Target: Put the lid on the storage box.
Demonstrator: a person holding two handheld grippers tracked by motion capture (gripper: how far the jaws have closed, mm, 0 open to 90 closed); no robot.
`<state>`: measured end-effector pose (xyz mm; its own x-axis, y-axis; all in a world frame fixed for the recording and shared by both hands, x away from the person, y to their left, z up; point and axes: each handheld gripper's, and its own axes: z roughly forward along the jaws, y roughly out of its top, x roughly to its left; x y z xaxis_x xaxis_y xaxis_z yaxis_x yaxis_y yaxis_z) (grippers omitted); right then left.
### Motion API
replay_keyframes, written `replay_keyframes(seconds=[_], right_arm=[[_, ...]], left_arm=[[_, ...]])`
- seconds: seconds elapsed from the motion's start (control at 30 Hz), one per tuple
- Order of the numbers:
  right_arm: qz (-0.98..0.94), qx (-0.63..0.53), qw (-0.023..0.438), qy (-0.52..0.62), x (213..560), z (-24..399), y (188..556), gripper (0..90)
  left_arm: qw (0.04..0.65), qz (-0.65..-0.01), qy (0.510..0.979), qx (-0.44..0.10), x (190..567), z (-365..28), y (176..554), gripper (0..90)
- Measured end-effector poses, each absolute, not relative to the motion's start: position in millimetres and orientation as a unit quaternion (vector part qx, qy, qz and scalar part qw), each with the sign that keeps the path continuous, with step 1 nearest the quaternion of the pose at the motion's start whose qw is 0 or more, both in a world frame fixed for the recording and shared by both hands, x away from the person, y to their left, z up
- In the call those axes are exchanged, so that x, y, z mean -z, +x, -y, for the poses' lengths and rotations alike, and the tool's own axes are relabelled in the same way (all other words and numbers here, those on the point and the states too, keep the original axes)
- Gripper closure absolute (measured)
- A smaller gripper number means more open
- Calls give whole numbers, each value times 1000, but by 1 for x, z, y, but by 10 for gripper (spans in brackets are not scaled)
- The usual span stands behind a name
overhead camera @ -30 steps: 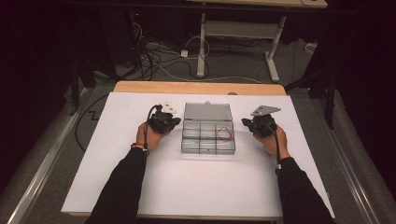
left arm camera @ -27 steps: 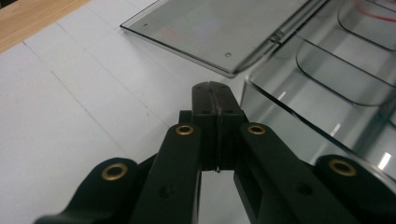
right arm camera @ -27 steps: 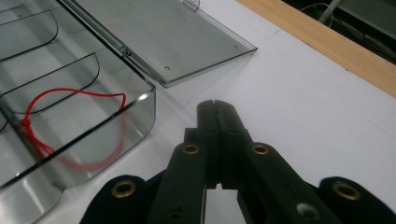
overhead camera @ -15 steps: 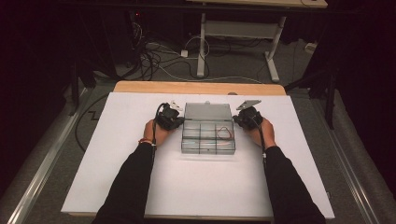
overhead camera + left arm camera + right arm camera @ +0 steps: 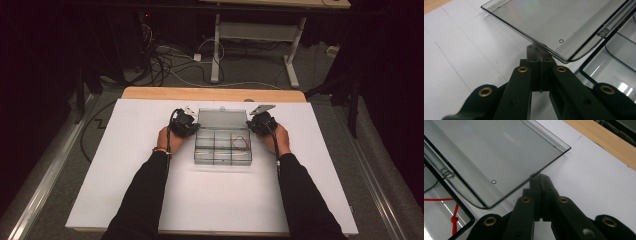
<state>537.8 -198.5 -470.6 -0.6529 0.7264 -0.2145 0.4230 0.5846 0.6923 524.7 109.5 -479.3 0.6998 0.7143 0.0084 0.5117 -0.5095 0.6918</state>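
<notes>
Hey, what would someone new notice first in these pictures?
A clear plastic compartment box sits mid-table on the white tabletop, its transparent lid open. The left gripper and right gripper flank that lid, both shut, tips at its side edges. A red cord lies in one right-hand compartment.

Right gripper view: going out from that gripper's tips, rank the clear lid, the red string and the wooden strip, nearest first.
1. Clear lid: its edge lies right at the shut right gripper tips, stretching up and left.
2. Red string: lower left, inside the box.
3. Wooden strip: upper right, past the white table top.
</notes>
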Motion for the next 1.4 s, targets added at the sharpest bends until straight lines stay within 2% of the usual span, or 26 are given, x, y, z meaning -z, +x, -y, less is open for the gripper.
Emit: replay_keyframes(seconds=[0.53, 1.4], right_arm=[[-838, -349, 262, 329, 465, 199, 534, 900], [-818, -372, 307, 314, 456, 196, 530, 900]], left_arm=[[367, -357, 840, -178, 475, -109, 524, 877], [370, -349, 830, -228, 463, -104, 527, 877]])
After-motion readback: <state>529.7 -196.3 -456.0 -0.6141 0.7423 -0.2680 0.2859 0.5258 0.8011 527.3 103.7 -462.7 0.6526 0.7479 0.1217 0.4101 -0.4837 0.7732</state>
